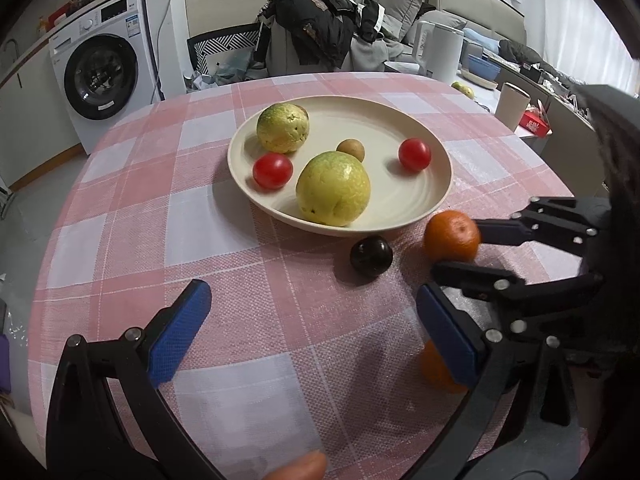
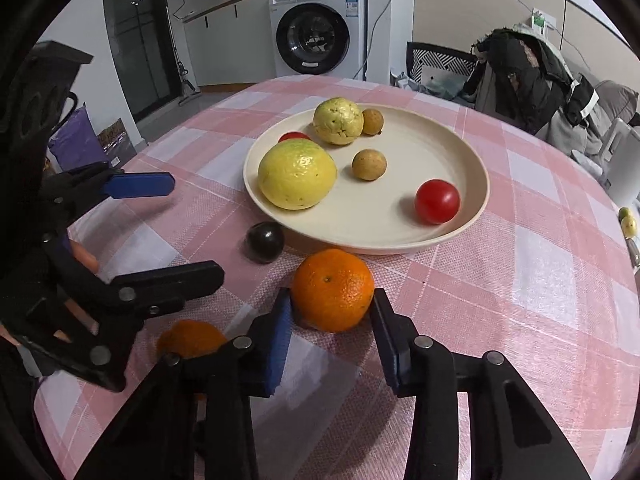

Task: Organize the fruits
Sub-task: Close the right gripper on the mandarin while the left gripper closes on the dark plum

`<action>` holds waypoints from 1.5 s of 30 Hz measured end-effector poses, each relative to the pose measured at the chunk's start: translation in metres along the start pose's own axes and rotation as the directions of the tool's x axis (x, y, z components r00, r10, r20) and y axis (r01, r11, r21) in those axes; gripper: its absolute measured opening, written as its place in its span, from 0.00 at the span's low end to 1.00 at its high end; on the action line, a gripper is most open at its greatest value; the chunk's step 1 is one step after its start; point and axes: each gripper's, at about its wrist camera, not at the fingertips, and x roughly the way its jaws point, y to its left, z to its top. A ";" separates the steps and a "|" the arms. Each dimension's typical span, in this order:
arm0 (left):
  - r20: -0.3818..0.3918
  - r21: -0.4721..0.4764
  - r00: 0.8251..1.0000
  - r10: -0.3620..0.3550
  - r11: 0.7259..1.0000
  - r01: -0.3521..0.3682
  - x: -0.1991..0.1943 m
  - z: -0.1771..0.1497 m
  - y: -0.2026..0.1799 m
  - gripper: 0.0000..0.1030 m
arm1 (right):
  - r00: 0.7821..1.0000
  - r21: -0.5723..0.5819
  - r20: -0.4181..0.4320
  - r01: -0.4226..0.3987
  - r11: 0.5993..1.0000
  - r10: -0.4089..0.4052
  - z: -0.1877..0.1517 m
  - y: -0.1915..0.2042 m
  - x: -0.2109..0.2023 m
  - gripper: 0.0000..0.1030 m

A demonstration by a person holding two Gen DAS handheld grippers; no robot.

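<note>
Pinching an orange (image 2: 332,290) between its blue pads, the right tool (image 2: 332,316) sits on the checked surface (image 2: 520,280) just beside the plate (image 2: 476,168); lift gently over the rim, past the dark plum (image 2: 264,241), while the left tool (image 1: 314,320) stays spread

A white washing machine (image 1: 102,60) stands beside a clothes-heaped chair (image 1: 312,28).

Right claw (image 2: 332,312) angled downward, pads nearly together; left claw (image 1: 316,316) spread wide.
</note>
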 end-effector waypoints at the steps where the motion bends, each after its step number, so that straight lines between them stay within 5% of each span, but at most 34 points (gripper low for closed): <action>1: -0.004 -0.001 1.000 -0.006 1.000 0.006 0.001 0.000 0.000 0.99 | 1.000 -0.001 0.009 0.005 1.000 -0.005 -0.002 0.000 -0.004 0.38; 8: -0.030 -0.024 0.999 -0.029 0.999 0.028 0.012 0.003 -0.003 0.98 | 0.997 0.043 0.077 0.013 0.999 -0.016 -0.010 -0.013 -0.028 0.38; 18: -0.056 0.018 0.994 -0.093 0.995 0.094 0.025 0.011 -0.019 0.60 | 0.996 0.088 0.083 -0.023 0.996 0.015 -0.009 -0.021 -0.029 0.38; 32: -0.072 0.053 0.993 -0.090 0.994 0.094 0.035 0.016 -0.030 0.40 | 0.996 0.098 0.073 -0.057 0.994 0.050 -0.010 -0.023 -0.026 0.38; 38: -0.066 0.051 0.994 -0.092 0.994 0.095 0.034 0.017 -0.027 0.23 | 0.996 0.117 0.070 -0.068 0.991 0.060 -0.011 -0.026 -0.025 0.38; 45: -0.060 0.049 0.993 -0.099 0.994 0.102 0.030 0.015 -0.025 0.22 | 0.996 0.116 0.073 -0.064 0.991 0.055 -0.011 -0.026 -0.026 0.38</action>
